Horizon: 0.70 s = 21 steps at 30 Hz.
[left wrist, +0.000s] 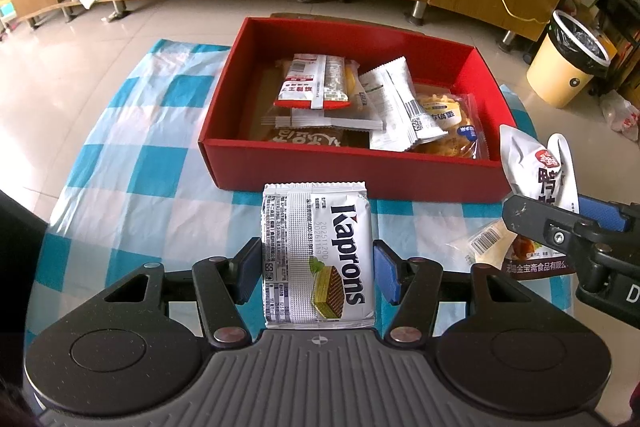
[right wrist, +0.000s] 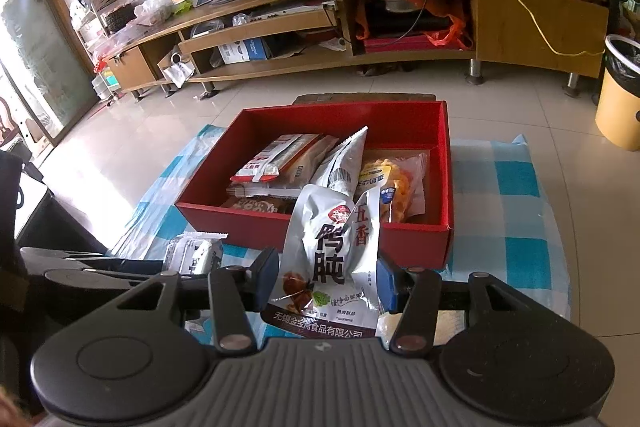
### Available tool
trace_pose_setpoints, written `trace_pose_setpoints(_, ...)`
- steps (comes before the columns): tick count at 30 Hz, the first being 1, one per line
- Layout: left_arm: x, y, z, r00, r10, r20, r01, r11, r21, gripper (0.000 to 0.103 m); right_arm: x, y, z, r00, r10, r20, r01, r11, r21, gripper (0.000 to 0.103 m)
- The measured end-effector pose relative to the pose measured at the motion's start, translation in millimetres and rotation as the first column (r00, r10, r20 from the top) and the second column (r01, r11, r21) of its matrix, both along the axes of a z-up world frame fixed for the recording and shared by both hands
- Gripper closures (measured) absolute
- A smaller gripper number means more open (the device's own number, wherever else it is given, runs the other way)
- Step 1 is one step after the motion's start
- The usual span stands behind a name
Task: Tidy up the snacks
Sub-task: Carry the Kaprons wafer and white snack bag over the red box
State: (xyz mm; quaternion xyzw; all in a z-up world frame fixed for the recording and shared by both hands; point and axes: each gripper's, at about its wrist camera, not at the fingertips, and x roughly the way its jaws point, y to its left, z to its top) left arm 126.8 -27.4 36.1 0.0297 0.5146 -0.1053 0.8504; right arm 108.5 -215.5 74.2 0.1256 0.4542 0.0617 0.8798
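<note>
The left claw point(left wrist: 317, 269) is clamped on a silver Kaprons wafer pack point(left wrist: 318, 255), both blue pads pressing its long edges, the pack held flat above the checked cloth point(left wrist: 132, 163) covering the tabletop; in the right wrist view the same pack point(right wrist: 195, 255) appears at 9 o'clock, just short of the box's near wall; the right claw point(right wrist: 328, 279) is clamped on a white pouch printed with Chinese characters point(right wrist: 334, 255), crumpled at its upper half and standing upright between the pads; in the left wrist view this pouch point(left wrist: 534, 163) sits at 3 o'clock, beside the box's near right corner; a small clear-wrapped packet with a barcode point(left wrist: 486, 241) lies on the cloth below that pouch; farther out, at 12 o'clock, the open red box point(left wrist: 352, 169) rests on the cloth and holds several wrapped snacks: a red-and-white packet point(left wrist: 316, 81) on top, white packets point(left wrist: 394, 103) leaning at centre, and a clear bag of yellow pastry point(left wrist: 450, 125) at the right side; beyond the box, a wooden TV stand point(right wrist: 360, 23) lines the far wall; a yellow bin point(right wrist: 620, 95) stands at 2 o'clock.
</note>
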Motion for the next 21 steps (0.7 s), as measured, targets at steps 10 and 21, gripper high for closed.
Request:
trace_pose_setpoints(10, 8.2, -4.9, 8.4, 1.000, -0.001, 0.021, 0.001, 1.000, -0.004, 0.038, 4.3, -1.7, 0.1, 1.000, 0.004, 0.001, -0.004, 1.000, -0.006, 0.055)
trace_pose_setpoints(21, 46.6, -9.6, 18.1, 0.998, 0.046, 0.049, -0.045, 0.999, -0.013, 0.038, 39.8, -4.7, 7.4, 1.000, -0.004, 0.031, 0.004, 1.000, -0.013, 0.055)
